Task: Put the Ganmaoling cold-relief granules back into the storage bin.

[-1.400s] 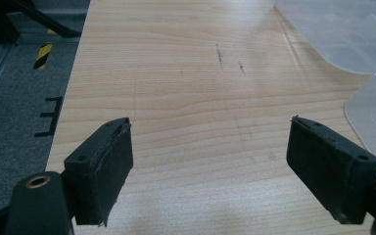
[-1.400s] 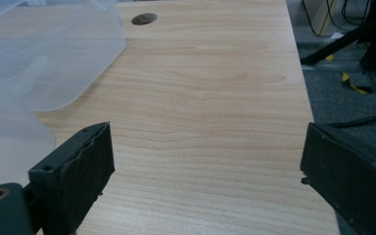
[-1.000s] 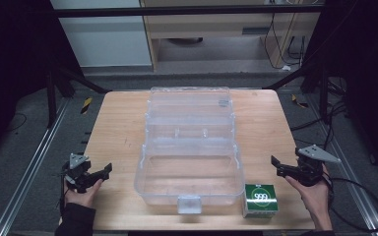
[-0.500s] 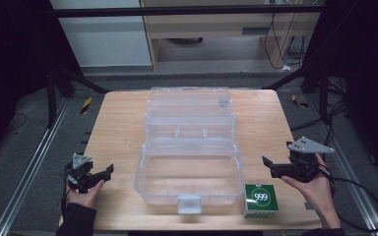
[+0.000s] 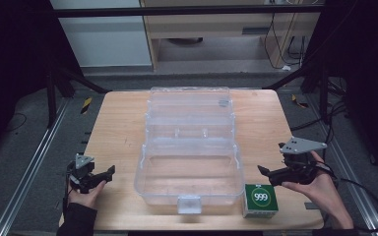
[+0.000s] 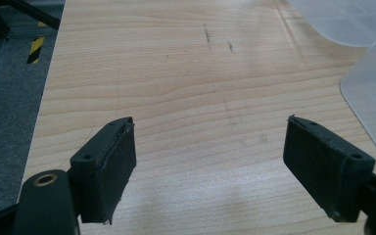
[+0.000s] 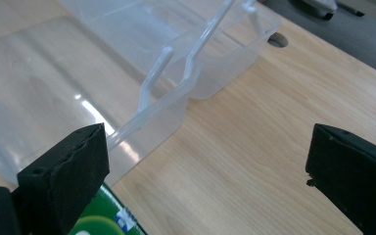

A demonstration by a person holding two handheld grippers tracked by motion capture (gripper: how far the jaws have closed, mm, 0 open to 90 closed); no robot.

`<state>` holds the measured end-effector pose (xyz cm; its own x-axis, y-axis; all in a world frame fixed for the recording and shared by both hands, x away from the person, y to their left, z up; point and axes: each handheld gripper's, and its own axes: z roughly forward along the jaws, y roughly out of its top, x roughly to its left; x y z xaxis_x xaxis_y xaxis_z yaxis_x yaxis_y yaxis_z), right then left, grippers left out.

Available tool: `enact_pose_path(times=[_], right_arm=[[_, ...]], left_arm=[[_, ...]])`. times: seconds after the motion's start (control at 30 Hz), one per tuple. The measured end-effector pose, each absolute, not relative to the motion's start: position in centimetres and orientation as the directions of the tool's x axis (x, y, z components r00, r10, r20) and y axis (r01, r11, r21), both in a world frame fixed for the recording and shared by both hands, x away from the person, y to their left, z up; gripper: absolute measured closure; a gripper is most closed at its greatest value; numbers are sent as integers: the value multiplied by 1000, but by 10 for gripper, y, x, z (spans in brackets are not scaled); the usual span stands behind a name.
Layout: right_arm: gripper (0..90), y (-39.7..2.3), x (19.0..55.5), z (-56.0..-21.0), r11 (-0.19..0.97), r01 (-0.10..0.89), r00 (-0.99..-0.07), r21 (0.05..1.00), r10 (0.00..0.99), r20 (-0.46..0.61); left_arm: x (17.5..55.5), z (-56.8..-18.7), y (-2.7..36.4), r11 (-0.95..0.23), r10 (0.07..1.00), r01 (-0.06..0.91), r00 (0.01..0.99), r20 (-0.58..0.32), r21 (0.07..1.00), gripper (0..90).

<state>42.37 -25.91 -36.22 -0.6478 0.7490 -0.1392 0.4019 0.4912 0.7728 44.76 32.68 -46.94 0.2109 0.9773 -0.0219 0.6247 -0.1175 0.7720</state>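
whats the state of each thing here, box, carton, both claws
clear plastic box: open, lid folded back flat on the table, nothing inside
green carton: closed, resting on the table right of the box
left claw: open, holding nothing, over bare wood
right claw: open, holding nothing, near the carton

A clear plastic storage box (image 5: 189,147) lies open at the centre of the wooden table, its lid folded back toward 12 o'clock and its empty tub toward 6 o'clock, a latch tab at the near edge. A small green box (image 5: 260,199) marked 999 sits just beside the tub's corner at about 4 o'clock.
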Motion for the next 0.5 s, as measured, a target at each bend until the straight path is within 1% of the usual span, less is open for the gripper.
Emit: enact_pose_path(times=[0.07, 0.1, 0.17, 0.2, 0.23, 0.3, 0.5], right_arm=[[28, -257, 422, -363, 526, 406, -674, 748, 725, -144], [28, -257, 422, -363, 526, 406, -674, 748, 725, -144], [26, -253, 419, -364, 577, 400, -713, 712, 684, -153], [26, -253, 419, -364, 577, 400, -713, 712, 684, -153], [24, -249, 417, -366, 603, 395, -736, 693, 659, -155], [21, -247, 415, -368, 629, 387, -753, 674, 638, -162], [19, -243, 413, -371, 661, 387, -782, 643, 605, -150]], left_arm=[[448, -470, 327, -120, 977, 626, 214, -21, 770, 192], [448, -470, 327, -120, 977, 626, 214, -21, 770, 192], [448, -470, 326, -125, 976, 629, 216, -18, 768, 192], [448, -470, 326, -125, 976, 629, 216, -18, 768, 192], [448, -470, 326, -126, 976, 629, 216, -17, 767, 192], [448, -470, 327, -127, 976, 629, 216, -15, 767, 193], [448, -470, 327, -127, 976, 630, 216, -15, 766, 193]])
